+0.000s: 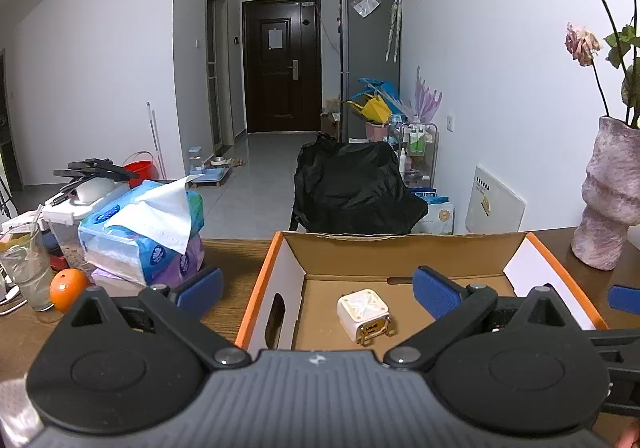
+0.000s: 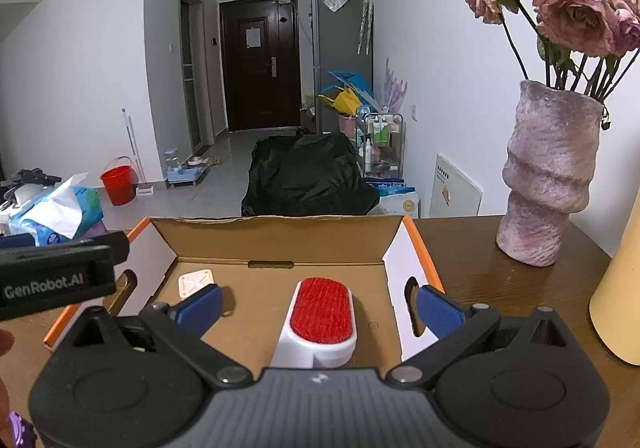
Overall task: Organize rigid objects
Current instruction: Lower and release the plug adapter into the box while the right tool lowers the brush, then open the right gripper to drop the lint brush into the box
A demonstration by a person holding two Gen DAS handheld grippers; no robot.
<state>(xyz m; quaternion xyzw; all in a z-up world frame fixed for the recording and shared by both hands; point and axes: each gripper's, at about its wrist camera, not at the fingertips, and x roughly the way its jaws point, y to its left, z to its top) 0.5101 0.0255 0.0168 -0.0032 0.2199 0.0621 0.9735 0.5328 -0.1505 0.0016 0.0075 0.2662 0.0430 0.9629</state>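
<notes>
Lint brush [image 2: 322, 318] between spread right gripper [image 2: 320, 306] fingers — inside cardboard box [image 2: 280, 238]

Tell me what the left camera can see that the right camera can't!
Only the left view shows the orange and the glass beside it. Only the right view shows the red brush lying in the box, between the open right tool's fingers, untouched. Both show the box, the white charger inside it, the vase, the tissues and the door. The left tool is open too.
</notes>
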